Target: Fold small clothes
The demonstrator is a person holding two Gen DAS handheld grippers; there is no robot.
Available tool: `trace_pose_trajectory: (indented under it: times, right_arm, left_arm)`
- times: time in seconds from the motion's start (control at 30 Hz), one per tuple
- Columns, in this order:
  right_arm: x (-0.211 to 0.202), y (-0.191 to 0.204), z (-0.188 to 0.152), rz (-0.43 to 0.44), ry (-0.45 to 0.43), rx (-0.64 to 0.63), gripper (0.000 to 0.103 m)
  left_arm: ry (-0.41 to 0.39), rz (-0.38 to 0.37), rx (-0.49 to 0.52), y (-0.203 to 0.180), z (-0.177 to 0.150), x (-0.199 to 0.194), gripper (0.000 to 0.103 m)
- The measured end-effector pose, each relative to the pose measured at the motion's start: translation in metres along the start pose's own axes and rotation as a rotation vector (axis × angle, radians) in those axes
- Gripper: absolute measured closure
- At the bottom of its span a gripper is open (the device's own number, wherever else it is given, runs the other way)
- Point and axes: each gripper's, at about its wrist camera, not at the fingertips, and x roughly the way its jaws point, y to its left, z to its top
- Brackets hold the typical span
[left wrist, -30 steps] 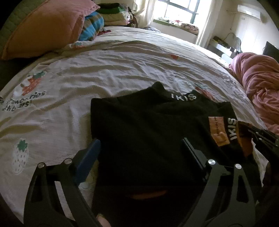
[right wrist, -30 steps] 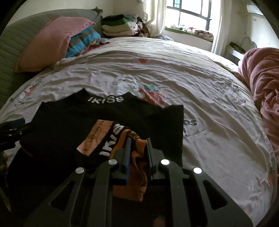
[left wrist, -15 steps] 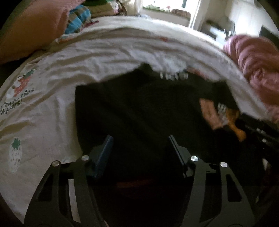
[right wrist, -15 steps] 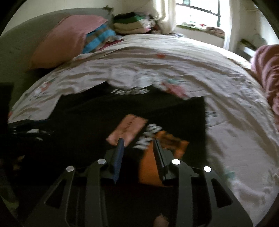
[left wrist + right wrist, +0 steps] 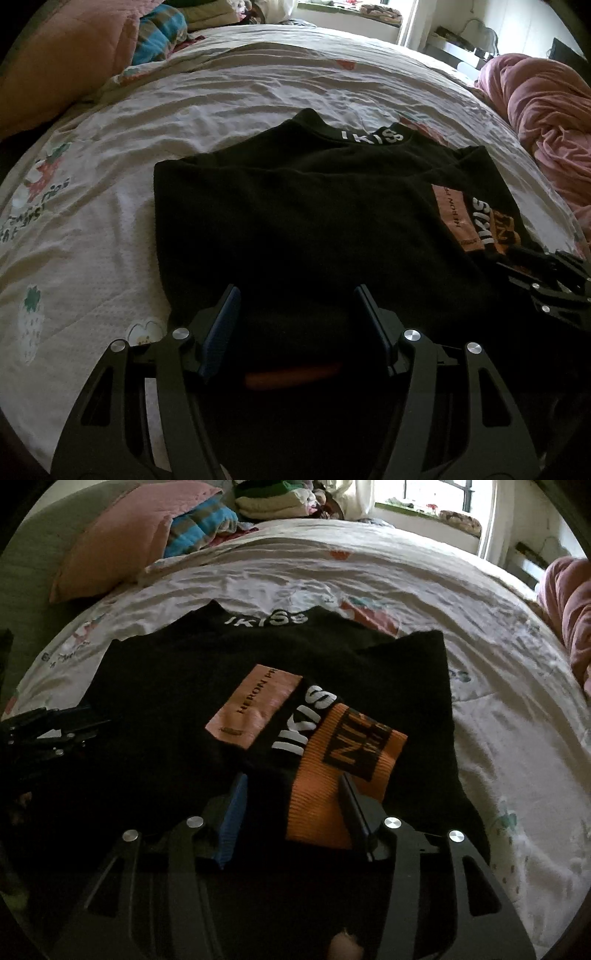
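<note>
My right jaws (image 5: 291,808) have just been opening, letting the orange cuff (image 5: 332,775) drop onto the black top (image 5: 314,221); it lies loose between them. My left jaws (image 5: 295,317) stand spread over the near hem, the bed (image 5: 221,96) stretching beyond

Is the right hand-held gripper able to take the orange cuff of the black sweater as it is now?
Probably yes. The right hand-held gripper has just been opening, and the orange cuff of the black sweater lies flat between its fingers, with nothing covering it.
</note>
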Motion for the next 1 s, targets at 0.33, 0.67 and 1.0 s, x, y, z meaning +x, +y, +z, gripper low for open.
trace_pose_trajectory:
  times: [0.33,0.67,1.0]
  right_arm:
    - [-0.023,-0.007,-0.007,-0.048,-0.077,0.046,0.023]
    - [-0.038,-0.005,-0.009,-0.085,-0.120,0.037,0.009]
    - [-0.056,-0.006,-0.011,-0.086,-0.155,0.038,0.007]
  left_arm:
    - [-0.014,-0.032,-0.019,0.000,0.002,-0.010,0.041]
    - [-0.089,-0.047,-0.022,-0.009,0.002,-0.037,0.026]
    - [-0.153,-0.039,-0.037,-0.007,-0.001,-0.057,0.010]
